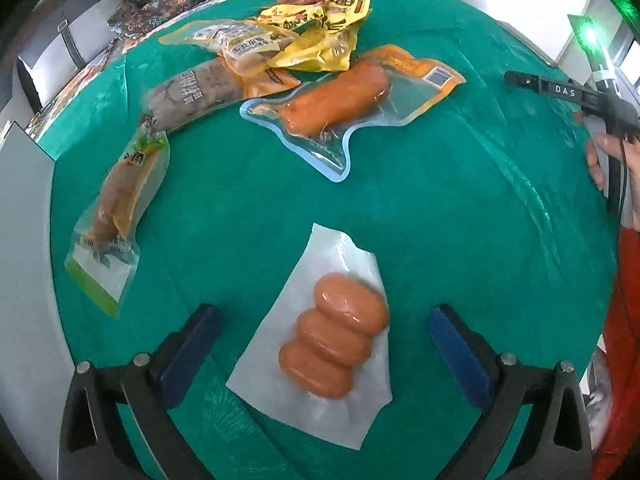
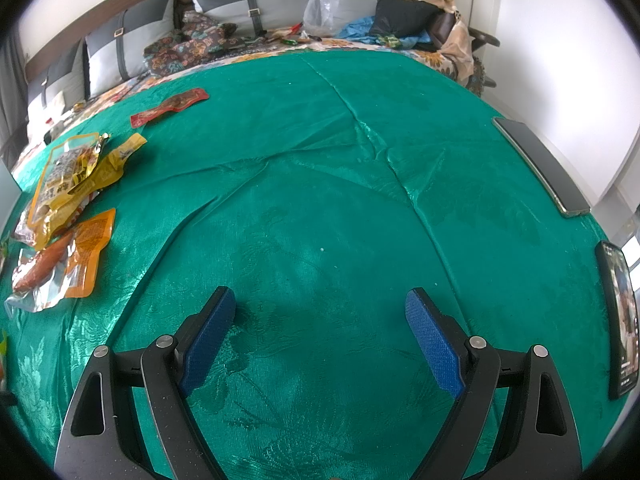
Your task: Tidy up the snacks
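From the left wrist, the left gripper (image 1: 324,344) stands wide open with nothing in it, its blue pads either side of a clear vacuum pack of three small sausages (image 1: 334,340) lying flat on the green tablecloth (image 1: 460,208). That pack looks light, with a slick film and a firm lump in the middle; the flat sealed margins would probably fold or slip, so the bulge of the sausages seems the better place to pinch. Beyond it lie an orange sausage pouch (image 1: 340,100), a green-edged pouch (image 1: 120,200) to the left, a dark long pack (image 1: 196,92) and a heap of yellow packets (image 1: 316,28). At the right edge the other tool (image 1: 568,92) shows, held by a hand (image 1: 612,168). From the right wrist, the right gripper (image 2: 320,332) is likewise spread wide and empty, hovering over bare cloth. The snacks sit well to its left: the yellow packets (image 2: 68,176), the orange pouch (image 2: 60,260) and a red packet (image 2: 168,108) farther back. Two phones (image 2: 540,164) lie along the right edge, and a sofa (image 2: 248,4) stands behind.
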`<state>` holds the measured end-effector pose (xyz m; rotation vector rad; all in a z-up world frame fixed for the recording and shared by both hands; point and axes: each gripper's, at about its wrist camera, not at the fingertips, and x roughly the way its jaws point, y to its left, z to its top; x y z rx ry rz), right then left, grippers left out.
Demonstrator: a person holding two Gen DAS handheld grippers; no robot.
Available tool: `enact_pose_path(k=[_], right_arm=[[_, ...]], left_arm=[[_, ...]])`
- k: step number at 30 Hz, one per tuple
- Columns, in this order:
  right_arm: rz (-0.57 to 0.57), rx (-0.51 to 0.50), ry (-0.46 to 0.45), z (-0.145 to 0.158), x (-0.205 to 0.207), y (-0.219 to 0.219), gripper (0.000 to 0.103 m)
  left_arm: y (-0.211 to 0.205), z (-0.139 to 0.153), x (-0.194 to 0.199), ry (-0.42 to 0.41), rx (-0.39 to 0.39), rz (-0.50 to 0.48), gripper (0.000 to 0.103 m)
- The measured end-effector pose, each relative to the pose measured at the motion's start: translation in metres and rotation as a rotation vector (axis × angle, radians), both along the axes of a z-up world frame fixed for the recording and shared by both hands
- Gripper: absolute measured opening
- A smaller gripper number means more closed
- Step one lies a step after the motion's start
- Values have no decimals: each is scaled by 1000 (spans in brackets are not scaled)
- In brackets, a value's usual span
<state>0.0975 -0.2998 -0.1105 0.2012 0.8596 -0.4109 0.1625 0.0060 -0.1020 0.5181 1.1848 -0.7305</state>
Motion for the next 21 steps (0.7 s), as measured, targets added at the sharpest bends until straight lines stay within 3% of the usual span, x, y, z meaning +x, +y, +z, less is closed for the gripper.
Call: enact_pose_path(k=[1,2,3,4,6,9,13,14,15,19,21], right_arm=[[0,0,0,0,0,0,90],[0,0,0,0,0,0,90],[0,0,0,0,0,0,90],[0,0,0,0,0,0,90],[0,0,0,0,0,0,90],[0,0,0,0,0,0,90],[0,1,-1,0,0,0,90],[0,2,-1,0,0,0,90],[0,1,0,0,0,0,90],[31,9,9,0,0,3,89],[67,59,18,7,0,13,89]], left_arm=[[3,2,-2,14,16,-1,103],[2,4,-4,27,26,3,94],[-3,7,-7,13,14,-4,67],[-3,14,-10,-12,-4,5,56],[-3,18,-14,-70,47,73,52],[10,20,-24,-108,29,149,50],[49,33,-36,-67,-165,346,49],[55,36,-41,-65,-200,377,32],[67,40,-45,-61,-238,414,22],[89,53,-56,-83,-319,501,19],[88,51,-58,-91,-328,496,19]])
